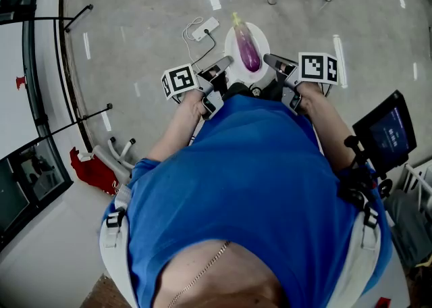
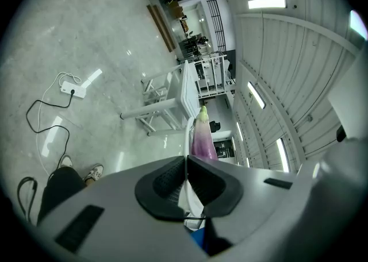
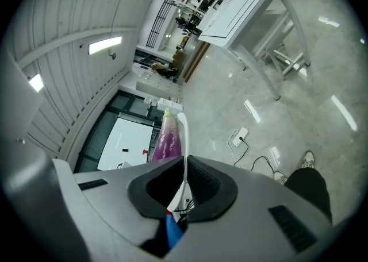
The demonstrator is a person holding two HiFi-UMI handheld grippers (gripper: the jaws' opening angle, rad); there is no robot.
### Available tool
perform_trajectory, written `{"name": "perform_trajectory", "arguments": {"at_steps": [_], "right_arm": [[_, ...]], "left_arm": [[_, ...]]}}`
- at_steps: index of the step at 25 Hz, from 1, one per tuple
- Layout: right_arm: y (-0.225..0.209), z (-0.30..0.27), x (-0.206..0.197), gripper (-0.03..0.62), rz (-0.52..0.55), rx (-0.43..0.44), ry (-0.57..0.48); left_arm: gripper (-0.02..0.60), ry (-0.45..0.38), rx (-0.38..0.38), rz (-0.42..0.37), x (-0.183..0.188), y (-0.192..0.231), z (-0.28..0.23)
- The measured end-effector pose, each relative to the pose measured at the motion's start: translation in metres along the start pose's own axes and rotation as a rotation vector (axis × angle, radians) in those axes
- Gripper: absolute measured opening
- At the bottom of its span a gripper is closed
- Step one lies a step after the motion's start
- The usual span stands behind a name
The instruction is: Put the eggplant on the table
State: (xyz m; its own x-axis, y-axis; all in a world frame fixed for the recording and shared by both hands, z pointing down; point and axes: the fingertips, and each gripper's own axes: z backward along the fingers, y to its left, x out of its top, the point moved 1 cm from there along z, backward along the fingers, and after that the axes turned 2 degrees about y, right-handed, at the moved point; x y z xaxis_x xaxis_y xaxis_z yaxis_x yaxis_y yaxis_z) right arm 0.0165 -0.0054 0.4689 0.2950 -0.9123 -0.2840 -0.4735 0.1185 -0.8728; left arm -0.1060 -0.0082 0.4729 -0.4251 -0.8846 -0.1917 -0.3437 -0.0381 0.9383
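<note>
Looking down, I see open floor on every side, with only a power strip lying under the load. A white desk stands well apart ahead. I hold a white plate in the air. The left gripper has its jaws pinched almost together on the plate's thin rim, and the right gripper does the same on the opposite rim. The eggplant lies loose along the plate. It looks glossy, rounded and light, so I judge it will roll if I tilt. I'd grip it gently at mid-body.
</note>
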Motion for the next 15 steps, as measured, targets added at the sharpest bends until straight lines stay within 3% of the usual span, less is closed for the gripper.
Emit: {"name": "perform_trajectory", "arguments": {"at_steps": [15], "right_arm": [[-0.0064, 0.0031, -0.0037, 0.017, -0.046, -0.019, -0.008]], "left_arm": [[0.023, 0.029, 0.005, 0.028, -0.0033, 0.0063, -0.0053]]}}
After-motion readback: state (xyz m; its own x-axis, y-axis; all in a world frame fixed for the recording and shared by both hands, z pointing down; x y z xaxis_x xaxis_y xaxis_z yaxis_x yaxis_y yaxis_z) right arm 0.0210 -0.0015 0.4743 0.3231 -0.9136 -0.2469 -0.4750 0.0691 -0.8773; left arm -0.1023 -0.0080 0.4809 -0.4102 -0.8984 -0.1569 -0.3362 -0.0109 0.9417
